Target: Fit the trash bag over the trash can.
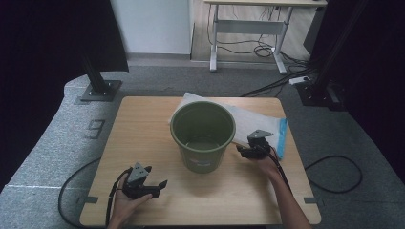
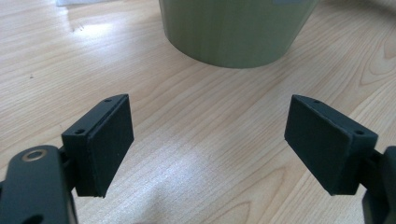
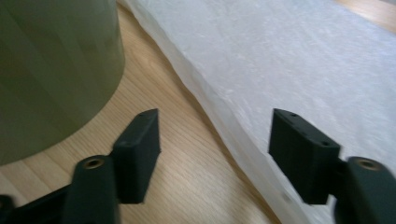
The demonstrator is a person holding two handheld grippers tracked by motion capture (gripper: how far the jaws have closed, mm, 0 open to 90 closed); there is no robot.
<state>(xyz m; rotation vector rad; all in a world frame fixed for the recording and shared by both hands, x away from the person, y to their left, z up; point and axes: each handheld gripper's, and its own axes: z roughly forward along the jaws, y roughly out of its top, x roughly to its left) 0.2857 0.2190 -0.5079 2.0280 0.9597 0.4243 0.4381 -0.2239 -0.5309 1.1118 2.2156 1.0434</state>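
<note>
Green plastic bucket (image 1: 203, 134) stands upright at the centre of the wooden table (image 1: 143, 124), its far side on a white plastic bag (image 1: 260, 125). Right gripper (image 1: 244, 151), jaws spread and empty, sits just right of the bucket at the bag's edge. Left gripper (image 1: 160, 185), jaws spread wide, rests near the front-left, empty.

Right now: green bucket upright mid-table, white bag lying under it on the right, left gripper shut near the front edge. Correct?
Not quite: the left gripper is open, jaws wide apart with bare table between them, as the left gripper view shows. The green bucket and white bag are as you say.
</note>
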